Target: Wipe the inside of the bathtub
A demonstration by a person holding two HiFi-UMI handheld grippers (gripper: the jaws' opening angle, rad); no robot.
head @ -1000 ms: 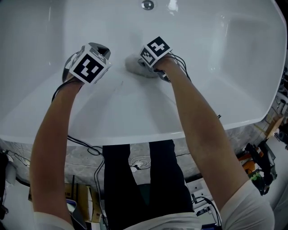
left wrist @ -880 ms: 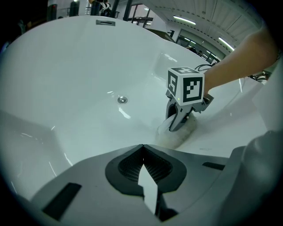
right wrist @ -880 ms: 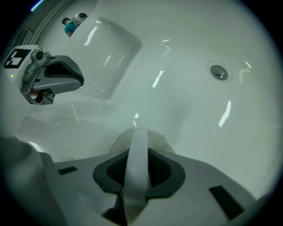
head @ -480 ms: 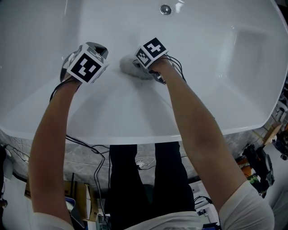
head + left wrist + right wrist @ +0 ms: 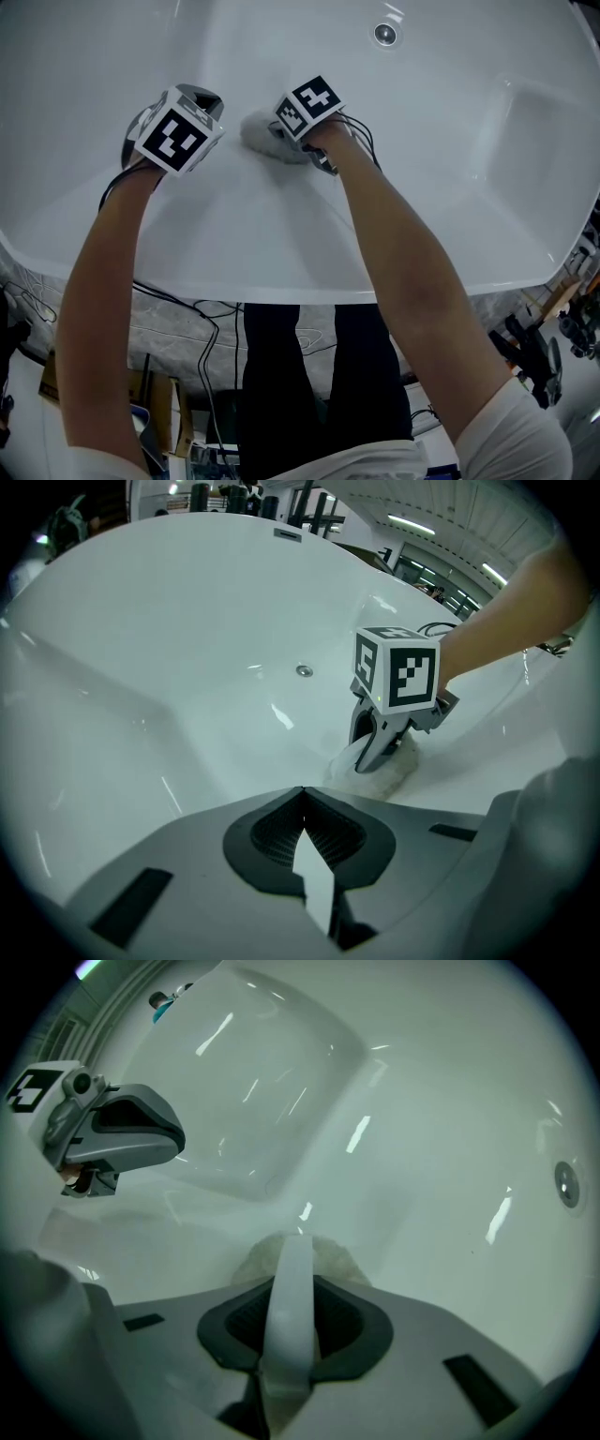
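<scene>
The white bathtub fills the head view, its drain at the top. My right gripper is shut on a pale grey cloth and presses it against the tub's inner slope. In the right gripper view the cloth bulges past the gripper tips. The left gripper view shows that gripper on the cloth. My left gripper hovers just left of it, shut and holding nothing; its tips meet over bare tub.
The tub's near rim runs across the head view, with cables and a person's dark legs below it. A recessed shelf shapes the tub's right end. The drain lies beyond both grippers.
Both grippers have slid left along the tub's slope, away from the drain, the right one dragging the cloth with it. The left gripper has stayed beside it.
</scene>
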